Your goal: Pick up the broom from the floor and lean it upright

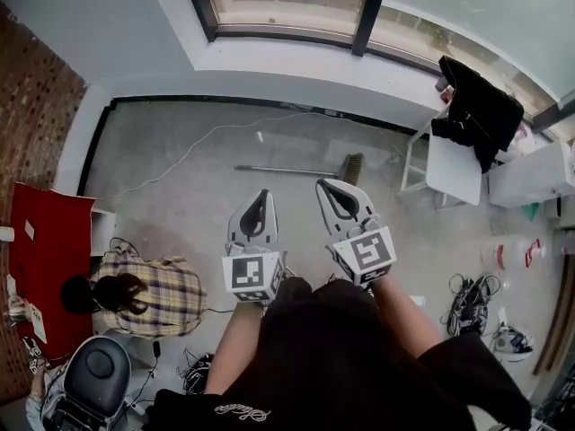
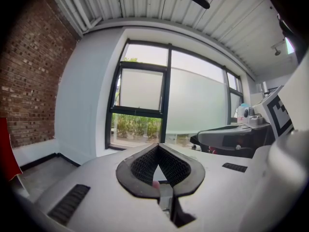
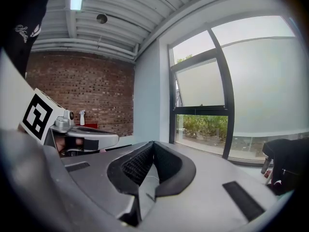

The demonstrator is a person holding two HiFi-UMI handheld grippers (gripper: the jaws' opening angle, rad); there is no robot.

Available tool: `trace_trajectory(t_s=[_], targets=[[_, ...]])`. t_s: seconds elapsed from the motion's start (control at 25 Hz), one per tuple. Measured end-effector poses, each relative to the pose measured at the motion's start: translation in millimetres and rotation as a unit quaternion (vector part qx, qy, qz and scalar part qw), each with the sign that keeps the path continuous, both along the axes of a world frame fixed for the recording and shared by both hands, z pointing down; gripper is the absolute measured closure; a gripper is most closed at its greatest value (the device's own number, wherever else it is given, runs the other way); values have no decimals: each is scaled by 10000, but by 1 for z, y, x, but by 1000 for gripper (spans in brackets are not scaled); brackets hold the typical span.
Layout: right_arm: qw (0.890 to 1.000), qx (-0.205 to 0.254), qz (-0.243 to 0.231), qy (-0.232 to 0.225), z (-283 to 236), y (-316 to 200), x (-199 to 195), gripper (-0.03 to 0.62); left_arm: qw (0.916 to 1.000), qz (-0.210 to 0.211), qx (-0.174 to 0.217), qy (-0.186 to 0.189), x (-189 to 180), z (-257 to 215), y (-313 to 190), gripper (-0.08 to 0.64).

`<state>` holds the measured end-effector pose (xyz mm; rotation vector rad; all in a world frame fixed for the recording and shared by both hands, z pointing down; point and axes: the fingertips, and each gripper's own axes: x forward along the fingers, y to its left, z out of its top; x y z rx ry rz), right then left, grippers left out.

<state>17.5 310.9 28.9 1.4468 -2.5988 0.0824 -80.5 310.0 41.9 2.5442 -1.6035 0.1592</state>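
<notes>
The broom lies flat on the grey floor ahead of me, its thin handle pointing left and its brush head at the right. Both grippers hover side by side in the air on the near side of it, apart from it. My left gripper is shut with nothing in it, and its jaws meet at the tip in the left gripper view. My right gripper is also shut and empty. Both gripper views look level towards the window, so neither shows the broom.
A seated person in a plaid shirt is at the lower left beside a red table. A white chair with a black jacket stands at the right. A white cable runs over the floor; tangled cables and a bottle lie at the right.
</notes>
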Motion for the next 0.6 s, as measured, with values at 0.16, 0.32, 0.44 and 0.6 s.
trace_trajectory(t_s=[0.16,0.32,0.44,0.6], targets=[[9998,-138,76,79,7,-18,-6,584,9999,21,-118,93,-11,9,-19,555],[9997,-177,66,129,11,-46,-2,584,9999,45,-134,97,-4,13,-43,555],[9998,-170,-6,142,18,-75,4,584,9998,-14,-183,73,1,20,-70,555],[9990,-193,-285,296,34,-125,13,584,9994,-223,-277,50,7,30,-117,555]])
